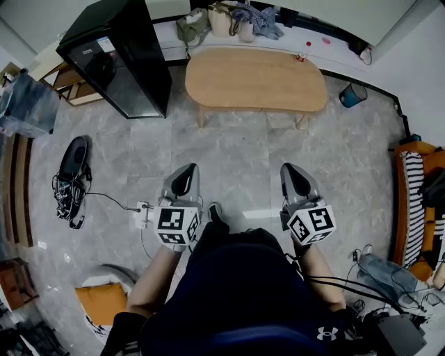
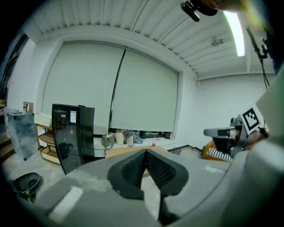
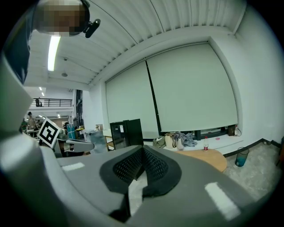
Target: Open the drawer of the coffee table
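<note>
Navy-clad person (image 1: 243,292) stands on a grey tiled floor (image 1: 236,153) with a handheld gripper in each hand, both pointed towards the light wooden, rounded coffee table (image 1: 256,78) well ahead. Left gripper (image 1: 185,172) and right gripper (image 1: 292,171) are held side by side, well apart, each with its marker cube nearest the body. Both pairs of black ribbed fingers (image 2: 133,166) are pressed together at the tips with nothing between them. The coffee table stands near the far wall, just right of a tall black glass-fronted cabinet (image 1: 118,59); its drawer cannot be made out from any view. Bags and bundled cloth (image 1: 229,19) line the white ledge behind it. A small blue bin (image 1: 351,94) sits on the floor to its right, and a white power strip (image 1: 142,212) lies just beside the left gripper.
</note>
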Available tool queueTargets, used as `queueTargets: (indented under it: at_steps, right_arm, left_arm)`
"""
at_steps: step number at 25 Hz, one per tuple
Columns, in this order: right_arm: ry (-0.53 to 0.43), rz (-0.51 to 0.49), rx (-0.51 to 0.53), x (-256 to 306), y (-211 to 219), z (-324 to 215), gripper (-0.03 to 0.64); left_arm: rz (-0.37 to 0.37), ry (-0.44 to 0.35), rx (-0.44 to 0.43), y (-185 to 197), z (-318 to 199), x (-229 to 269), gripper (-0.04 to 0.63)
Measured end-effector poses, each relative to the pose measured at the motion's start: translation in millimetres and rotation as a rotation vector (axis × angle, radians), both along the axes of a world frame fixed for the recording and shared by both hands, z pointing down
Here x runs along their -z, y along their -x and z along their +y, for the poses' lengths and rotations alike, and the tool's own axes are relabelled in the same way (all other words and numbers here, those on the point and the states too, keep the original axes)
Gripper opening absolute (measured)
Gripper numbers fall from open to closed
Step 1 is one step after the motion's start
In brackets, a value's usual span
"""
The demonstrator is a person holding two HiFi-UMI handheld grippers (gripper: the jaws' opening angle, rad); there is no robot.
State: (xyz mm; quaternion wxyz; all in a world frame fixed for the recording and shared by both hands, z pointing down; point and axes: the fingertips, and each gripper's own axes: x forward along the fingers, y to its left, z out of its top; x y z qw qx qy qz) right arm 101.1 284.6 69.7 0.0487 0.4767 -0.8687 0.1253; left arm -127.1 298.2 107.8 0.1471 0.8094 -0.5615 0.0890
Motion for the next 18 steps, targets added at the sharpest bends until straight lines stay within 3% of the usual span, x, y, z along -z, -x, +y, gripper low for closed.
queueTargets:
  at_steps: [10, 18]
  right_arm:
    - [0.025, 0.013, -0.022, -1.7, 24.8, -23.7, 0.0]
    - [0.076, -0.05, -0.013, -29.2, 20.9, -60.5, 0.0]
  left_arm:
    - [0.028, 0.034, -0.023, 22.2, -28.2, -13.4, 0.0]
    - [-0.014, 0.069, -0.024, 12.7, -55.7, -27.4, 0.002]
